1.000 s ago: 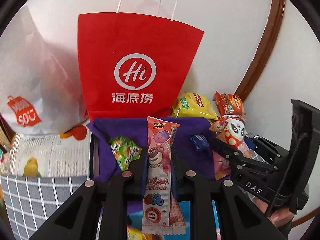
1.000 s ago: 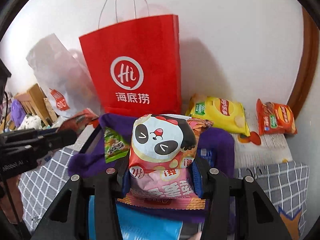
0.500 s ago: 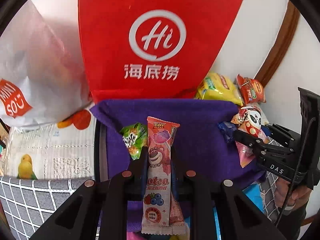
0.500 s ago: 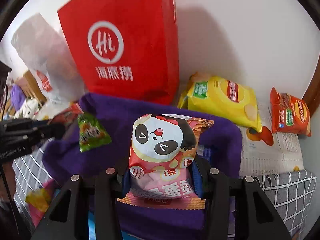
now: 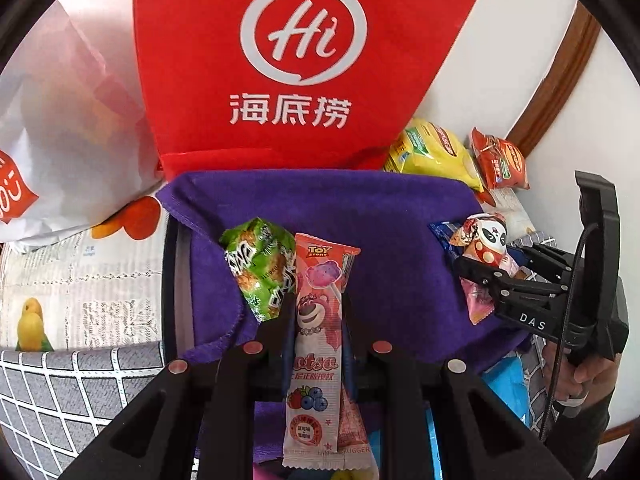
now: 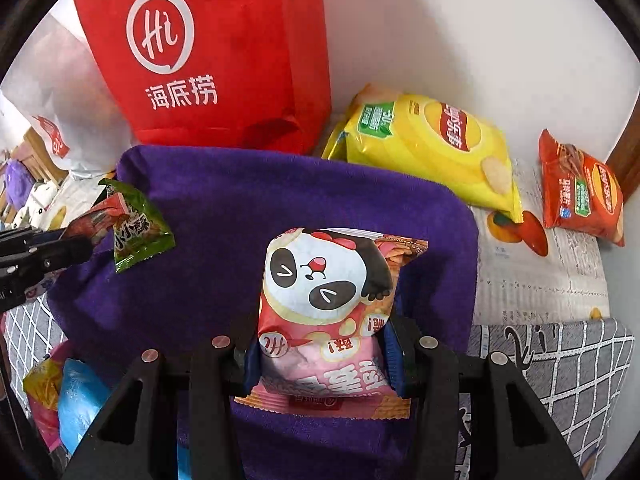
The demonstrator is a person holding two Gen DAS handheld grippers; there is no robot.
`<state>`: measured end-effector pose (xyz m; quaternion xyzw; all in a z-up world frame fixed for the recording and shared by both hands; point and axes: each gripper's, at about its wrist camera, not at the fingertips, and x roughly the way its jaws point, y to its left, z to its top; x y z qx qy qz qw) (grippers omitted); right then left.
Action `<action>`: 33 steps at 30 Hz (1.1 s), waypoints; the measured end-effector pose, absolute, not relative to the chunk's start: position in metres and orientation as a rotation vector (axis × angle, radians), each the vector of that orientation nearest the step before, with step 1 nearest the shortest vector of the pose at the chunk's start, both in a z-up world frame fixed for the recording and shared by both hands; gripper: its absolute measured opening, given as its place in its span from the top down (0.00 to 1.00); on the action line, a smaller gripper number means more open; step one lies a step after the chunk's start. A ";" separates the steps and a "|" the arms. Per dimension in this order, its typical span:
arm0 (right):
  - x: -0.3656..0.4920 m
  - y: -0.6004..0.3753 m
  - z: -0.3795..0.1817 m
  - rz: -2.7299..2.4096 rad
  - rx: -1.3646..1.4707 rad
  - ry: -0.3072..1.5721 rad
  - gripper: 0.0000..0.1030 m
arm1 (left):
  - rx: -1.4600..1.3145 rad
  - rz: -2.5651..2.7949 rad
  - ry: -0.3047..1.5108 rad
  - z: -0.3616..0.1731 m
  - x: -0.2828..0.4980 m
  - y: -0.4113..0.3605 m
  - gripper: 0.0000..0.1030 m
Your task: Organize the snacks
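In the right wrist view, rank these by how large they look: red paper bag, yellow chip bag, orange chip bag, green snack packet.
1. red paper bag
2. yellow chip bag
3. orange chip bag and green snack packet look too alike to rank; the packet sits nearer the camera.

You bring both grippers down toward the purple cloth [image 5: 392, 216], which now fills far more of each wrist view. The red paper bag [image 5: 304, 60] looms larger, its handles cut off at the top. Your left gripper [image 5: 317, 320], with its lollipop packet [image 5: 318, 320], now sits just beside the green snack packet [image 5: 260, 268]. Your right gripper [image 5: 486, 280] hangs lower over the cloth.
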<state>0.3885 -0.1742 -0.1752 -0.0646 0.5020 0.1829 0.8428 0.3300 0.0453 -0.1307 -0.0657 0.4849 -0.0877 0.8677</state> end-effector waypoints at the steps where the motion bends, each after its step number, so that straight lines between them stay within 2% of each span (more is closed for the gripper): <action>1: 0.389 -0.174 -0.176 0.387 -0.137 1.062 0.53 | -0.135 -0.186 1.017 -0.131 0.330 0.044 0.82; 9: 0.393 -0.170 -0.180 0.378 -0.139 1.089 0.52 | -0.125 -0.203 1.032 -0.137 0.336 0.034 0.81; 13: 0.394 -0.171 -0.176 0.369 -0.128 1.090 0.44 | -0.123 -0.208 1.037 -0.139 0.336 0.033 0.81; 24: 0.379 -0.171 -0.135 0.399 -0.077 0.984 0.41 | -0.138 -0.215 1.063 -0.145 0.339 0.034 0.79; 31: 0.371 -0.171 -0.127 0.404 -0.076 0.954 0.41 | -0.145 -0.228 1.061 -0.144 0.338 0.033 0.79; 32: 0.371 -0.171 -0.126 0.404 -0.072 0.950 0.41 | -0.149 -0.231 1.060 -0.143 0.338 0.033 0.78; 33: 0.370 -0.172 -0.125 0.401 -0.068 0.946 0.41 | -0.156 -0.234 1.059 -0.142 0.337 0.033 0.72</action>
